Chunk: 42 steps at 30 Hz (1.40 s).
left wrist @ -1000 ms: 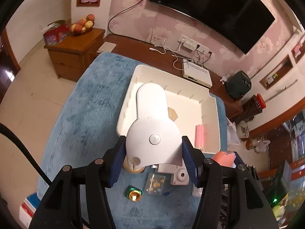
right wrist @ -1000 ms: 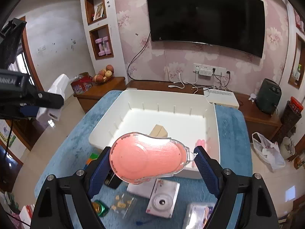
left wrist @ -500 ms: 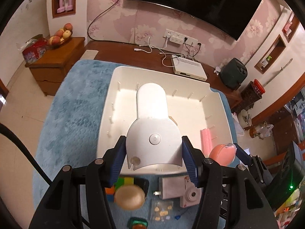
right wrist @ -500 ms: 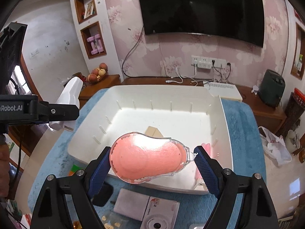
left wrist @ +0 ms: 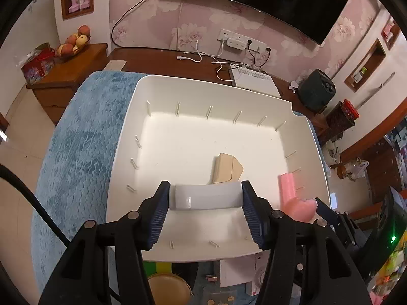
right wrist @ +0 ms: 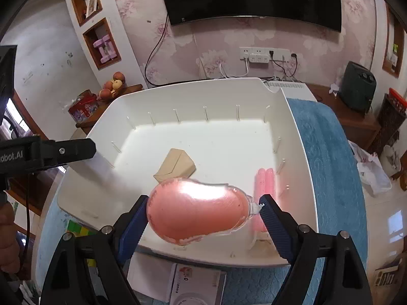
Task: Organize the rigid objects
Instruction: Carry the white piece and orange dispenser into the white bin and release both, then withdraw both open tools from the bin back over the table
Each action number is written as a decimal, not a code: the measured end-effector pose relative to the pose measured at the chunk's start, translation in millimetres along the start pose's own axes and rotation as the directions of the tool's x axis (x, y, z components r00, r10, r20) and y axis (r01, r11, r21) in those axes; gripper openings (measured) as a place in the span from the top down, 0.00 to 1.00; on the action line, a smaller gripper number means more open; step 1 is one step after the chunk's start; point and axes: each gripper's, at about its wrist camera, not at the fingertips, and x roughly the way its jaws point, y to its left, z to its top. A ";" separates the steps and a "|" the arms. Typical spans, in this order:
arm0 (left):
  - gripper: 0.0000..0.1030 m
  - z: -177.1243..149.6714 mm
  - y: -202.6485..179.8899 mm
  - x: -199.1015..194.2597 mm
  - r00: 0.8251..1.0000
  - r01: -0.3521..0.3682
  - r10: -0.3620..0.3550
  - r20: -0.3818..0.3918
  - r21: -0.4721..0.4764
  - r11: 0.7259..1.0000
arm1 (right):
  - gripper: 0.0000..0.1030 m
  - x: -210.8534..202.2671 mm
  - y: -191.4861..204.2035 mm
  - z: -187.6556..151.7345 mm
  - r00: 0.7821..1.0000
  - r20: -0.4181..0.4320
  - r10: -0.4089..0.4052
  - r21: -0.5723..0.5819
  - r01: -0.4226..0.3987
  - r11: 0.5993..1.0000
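Note:
A large white tray (left wrist: 122, 150) (right wrist: 300, 152) sits on a blue cloth. My left gripper (left wrist: 206, 199) is shut on a white plastic device (left wrist: 207, 198), tipped down over the tray's near part. My right gripper (right wrist: 202, 212) is shut on a pink oval case (right wrist: 195, 213) and holds it above the tray's near right part. The case also shows in the left wrist view (left wrist: 302, 208). A tan box (left wrist: 226, 171) (right wrist: 175, 166) and a pink ridged piece (left wrist: 287, 185) (right wrist: 265, 181) lie inside the tray. The left gripper's finger (right wrist: 73, 150) shows at the tray's left wall.
In front of the tray lie a white camera box (right wrist: 195, 287), a coloured cube (right wrist: 76, 228), a round tan lid (left wrist: 169, 289) and a small clear bag (left wrist: 221, 297). A wooden sideboard (left wrist: 157, 61) with a router and cables stands behind.
Both grippers have moved forward over the tray. The white device has tipped from lying flat and long to end-on and lower. The pink case now hangs over the tray's inside.

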 end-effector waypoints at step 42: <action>0.20 -111.8 -51.2 -154.2 0.982 -0.030 0.018 0.189 0.062 0.998 | 0.14 -174.4 -19.7 -81.6 0.976 0.213 -0.042 0.092 0.023 0.996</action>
